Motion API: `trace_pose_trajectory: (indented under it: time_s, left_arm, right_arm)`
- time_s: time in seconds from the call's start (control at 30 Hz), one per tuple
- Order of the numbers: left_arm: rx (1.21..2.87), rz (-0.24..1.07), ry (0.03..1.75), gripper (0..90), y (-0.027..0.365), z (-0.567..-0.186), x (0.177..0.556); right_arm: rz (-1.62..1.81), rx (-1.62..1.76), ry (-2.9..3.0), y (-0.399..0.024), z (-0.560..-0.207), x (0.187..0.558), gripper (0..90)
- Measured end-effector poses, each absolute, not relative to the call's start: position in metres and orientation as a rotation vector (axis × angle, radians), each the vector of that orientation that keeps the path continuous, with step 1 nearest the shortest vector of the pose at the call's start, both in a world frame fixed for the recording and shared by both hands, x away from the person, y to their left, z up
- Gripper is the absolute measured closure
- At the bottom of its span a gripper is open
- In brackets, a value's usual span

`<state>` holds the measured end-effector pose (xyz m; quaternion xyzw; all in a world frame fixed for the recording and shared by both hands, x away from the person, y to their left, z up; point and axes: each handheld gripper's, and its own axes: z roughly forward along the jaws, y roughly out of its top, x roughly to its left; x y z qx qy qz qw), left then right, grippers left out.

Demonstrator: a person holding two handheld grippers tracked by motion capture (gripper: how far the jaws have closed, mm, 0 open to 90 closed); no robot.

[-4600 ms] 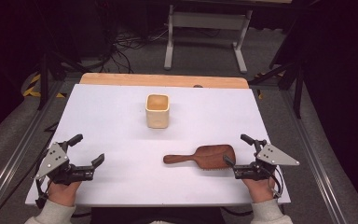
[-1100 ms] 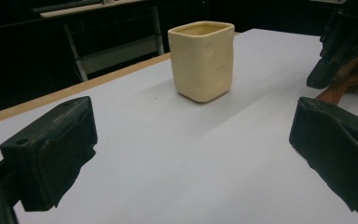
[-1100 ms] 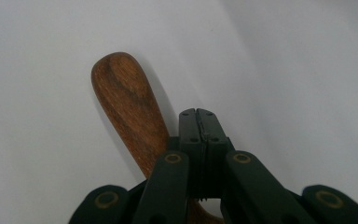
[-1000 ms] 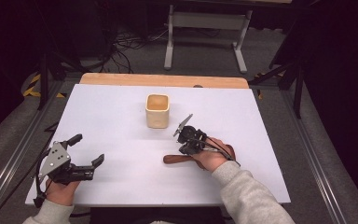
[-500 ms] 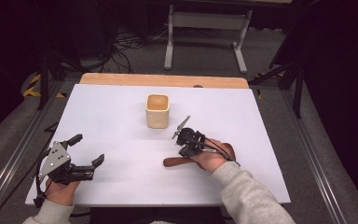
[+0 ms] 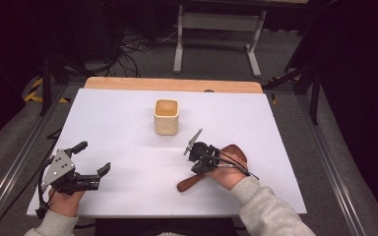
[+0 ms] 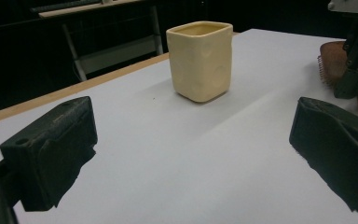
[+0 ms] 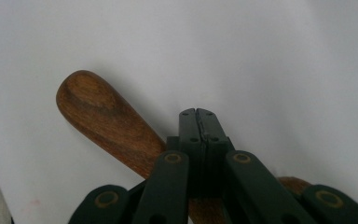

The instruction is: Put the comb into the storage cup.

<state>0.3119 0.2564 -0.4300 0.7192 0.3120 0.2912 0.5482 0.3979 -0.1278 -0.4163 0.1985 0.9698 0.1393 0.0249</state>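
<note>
A brown wooden brush (image 6: 189,184) lies at the table's front right, its handle (image 8: 103,122) pointing toward the front edge. My right gripper (image 6: 197,169) is on top of that handle. Its jaws (image 8: 196,116) are shut, tips pressed together, with the wood passing beneath them. A hand covers much of the brush head (image 6: 235,150). My left gripper (image 6: 93,157) rests open at the front left, nothing between its jaws (image 7: 191,154). A cream square cup (image 6: 166,117) stands upright at mid-table. In the left gripper view the cup (image 7: 200,60) is ahead and the brush bristles (image 7: 331,63) are at the right.
The white table top (image 6: 275,123) ends in a wooden strip (image 6: 172,84) at the far edge. Beyond it are a metal stand (image 6: 216,29) and cables on the floor. Metal rails (image 6: 334,167) run along both sides.
My right gripper came in from the front right corner onto the brush. In the last second the brush has turned, its handle end swinging toward the front edge. The left gripper has stayed put.
</note>
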Motion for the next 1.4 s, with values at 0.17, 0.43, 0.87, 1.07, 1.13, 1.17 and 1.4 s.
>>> trace_pose_trajectory:
  time_s: [0.17, 0.43, 0.87, 1.07, 1.13, 1.17, 1.4]
  left_arm:
    - [1.704, 0.69, 0.74, 1.7, 0.256, -0.43, 0.312]
    - [1.707, 0.688, 0.74, 1.7, 0.255, -0.43, 0.312]
    - [1.71, 0.687, 0.74, 1.7, 0.254, -0.431, 0.312]
    - [1.711, 0.687, 0.741, 1.7, 0.253, -0.431, 0.312]
    - [1.711, 0.686, 0.741, 1.7, 0.253, -0.431, 0.312]
    - [1.711, 0.686, 0.742, 1.6, 0.253, -0.431, 0.312]
    - [1.713, 0.685, 0.74, 1.7, 0.252, -0.431, 0.312]
  right_arm:
    - [0.423, 0.61, 3.007, -0.134, -0.417, 0.39, 89.9]
    - [0.389, 0.605, 3.025, -0.146, -0.419, 0.377, 89.9]
    - [0.355, 0.657, 3.01, -0.172, -0.419, 0.357, 89.8]
    - [0.348, 0.72, 2.994, -0.19, -0.421, 0.354, 89.7]
    - [0.339, 0.73, 2.986, -0.195, -0.422, 0.354, 89.7]
    - [0.336, 0.736, 2.983, -0.198, -0.422, 0.354, 89.6]
    - [0.311, 0.796, 2.954, -0.212, -0.425, 0.353, 89.3]
